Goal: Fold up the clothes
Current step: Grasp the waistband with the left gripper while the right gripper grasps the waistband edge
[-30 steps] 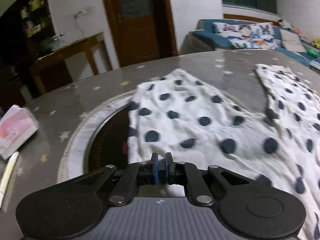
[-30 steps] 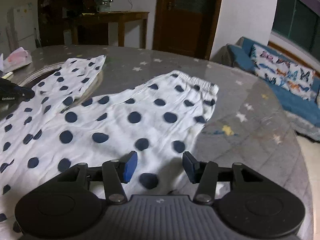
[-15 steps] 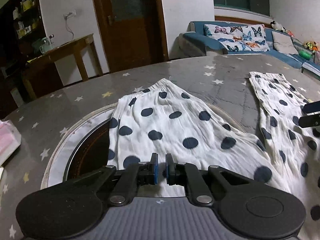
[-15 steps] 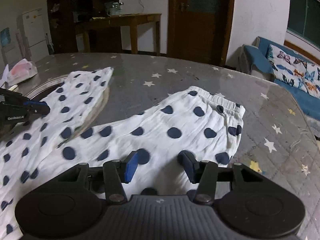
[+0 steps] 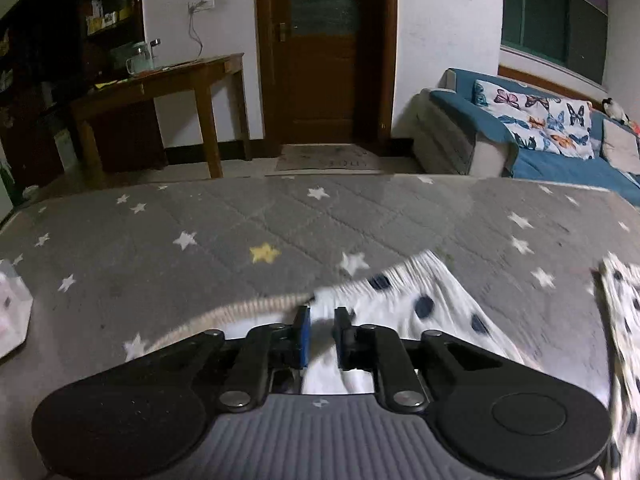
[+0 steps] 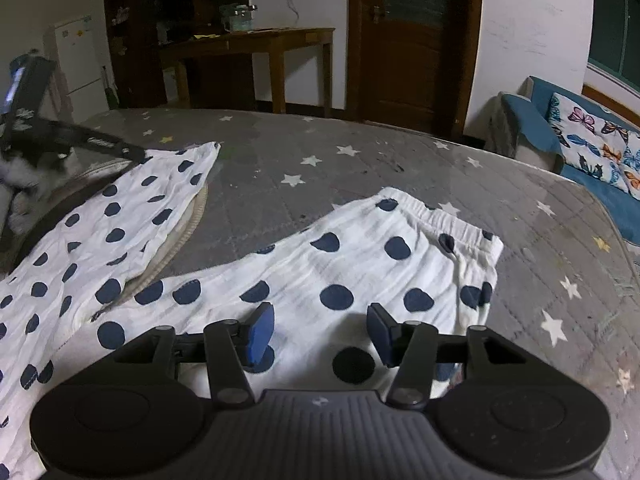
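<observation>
Left gripper [image 5: 320, 334]: blue-padded fingers standing nearly together, only a narrow gap, white cloth passing up between them; pinching the polka-dot trousers [image 5: 420, 320] near a leg end. Fabric blurred here, contact not fully clear. Right gripper [image 6: 320, 330]: fingers spread wide, hovering just above the cloth, gripping nothing; blue pad [image 6: 260, 332] facing inward.

Polka-dot trousers [image 6: 340, 264]: thin, crinkled white cotton with large navy dots, lying flat and spreading across the near half of the table. One leg running toward the right edge, ending in a gathered elastic cuff [image 6: 448, 216]. The other leg stretching off toward the left, draping over a round inset disc with a ribbed pale rim [image 6: 188, 228].

Table [image 5: 240, 232]: covered in grey quilted cloth printed with white stars and a few yellow ones, under a glossy clear layer catching reflections. Pinkish-white packet [image 5: 12, 312] sitting at the left edge.

Beyond the far edge: dark wooden side table [image 6: 256, 44], brown panelled door [image 5: 324, 48], blue sofa [image 5: 560, 160] carrying a butterfly-print cushion [image 5: 536, 120].
</observation>
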The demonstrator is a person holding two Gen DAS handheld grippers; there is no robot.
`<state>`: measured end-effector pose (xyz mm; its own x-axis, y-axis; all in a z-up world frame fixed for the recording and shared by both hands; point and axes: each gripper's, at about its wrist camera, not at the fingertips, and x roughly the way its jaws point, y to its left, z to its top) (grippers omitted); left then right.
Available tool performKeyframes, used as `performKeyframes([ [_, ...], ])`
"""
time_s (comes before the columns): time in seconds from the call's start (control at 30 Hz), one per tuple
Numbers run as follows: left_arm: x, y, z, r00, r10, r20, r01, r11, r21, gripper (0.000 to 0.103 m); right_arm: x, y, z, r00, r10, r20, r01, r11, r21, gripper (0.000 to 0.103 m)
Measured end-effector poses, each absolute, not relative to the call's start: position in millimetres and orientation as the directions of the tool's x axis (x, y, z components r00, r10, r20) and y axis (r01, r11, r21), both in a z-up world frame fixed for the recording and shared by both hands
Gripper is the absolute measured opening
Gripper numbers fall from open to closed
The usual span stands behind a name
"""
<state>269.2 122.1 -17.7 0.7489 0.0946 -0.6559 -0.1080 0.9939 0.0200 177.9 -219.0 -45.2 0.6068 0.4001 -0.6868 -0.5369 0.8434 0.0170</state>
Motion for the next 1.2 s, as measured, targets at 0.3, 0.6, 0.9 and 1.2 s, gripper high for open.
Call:
performKeyframes([
  [0.3, 276.8, 130.4, -22.4, 0.754, 0.035, -0.655, -0.065, 0.998, -0.022, 0.019, 189.1, -218.8, -48.4, 0.604, 0.42, -0.678, -0.552, 0.833, 0.024, 0.062],
  [0.6, 275.4, 112.5, -32.0, 0.785, 0.101, -0.612, -0.037, 0.992, 0.117, 0.017, 195.4, -218.7, -51.7, 0.609, 0.42, -0.673, -0.554, 0.832, 0.019, 0.067],
  [0.9, 277.2, 97.2, -40.5, 0.808, 0.153, -0.569, -0.037, 0.977, 0.211, 0.014, 214.0, -226.3, -53.4, 0.643, 0.393, -0.657, -0.527, 0.85, -0.008, 0.067],
  [1.2, 264.7, 99.1, -25.1, 0.806, 0.119, -0.579, -0.027, 0.986, 0.166, 0.019, 243.1, -252.0, -54.8, 0.692, 0.317, -0.648, -0.413, 0.911, 0.004, 0.066],
])
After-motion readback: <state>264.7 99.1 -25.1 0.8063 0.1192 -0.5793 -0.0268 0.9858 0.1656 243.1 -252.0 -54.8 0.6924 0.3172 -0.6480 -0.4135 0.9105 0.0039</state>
